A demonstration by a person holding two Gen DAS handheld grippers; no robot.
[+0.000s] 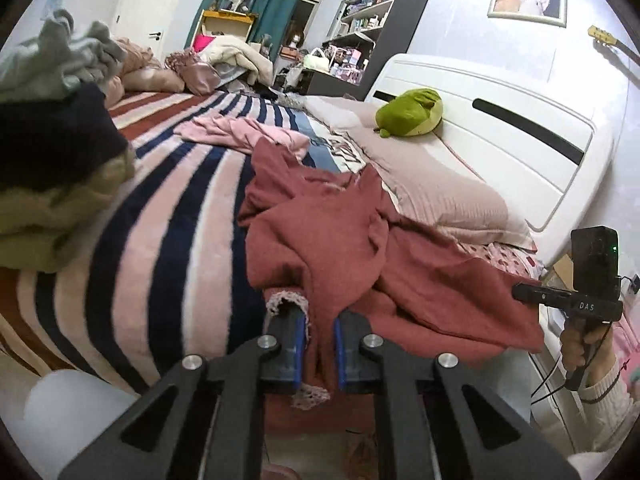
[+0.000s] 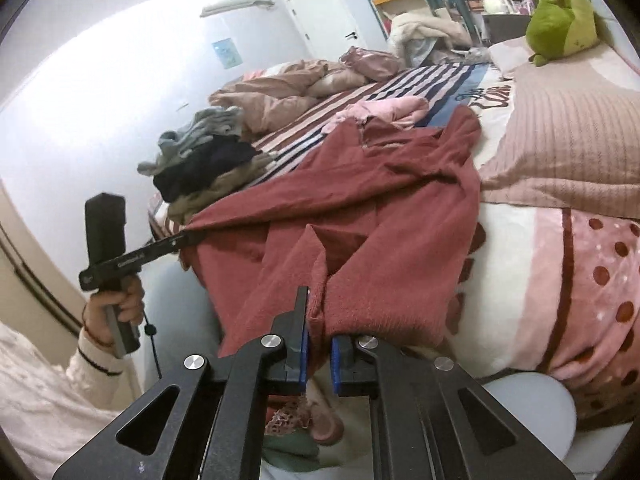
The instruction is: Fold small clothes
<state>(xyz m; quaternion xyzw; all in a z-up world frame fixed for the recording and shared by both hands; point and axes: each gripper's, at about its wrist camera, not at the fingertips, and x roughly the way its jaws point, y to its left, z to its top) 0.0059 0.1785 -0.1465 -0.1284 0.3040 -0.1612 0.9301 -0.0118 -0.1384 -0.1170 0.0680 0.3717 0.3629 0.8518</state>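
A dark red knit garment lies rumpled on the striped bed, its hem hanging over the near edge; it also shows in the right wrist view. My left gripper is shut on the lace-trimmed hem at one corner. My right gripper is shut on the hem at the other side. Each gripper shows in the other's view: the right one at the garment's right edge, the left one at its left edge. A pink garment lies crumpled beyond the red one.
A stack of folded clothes sits on the bed at the left. A ribbed pillow and a green plush toy lie by the white headboard. Bunched pink bedding lies at the far end.
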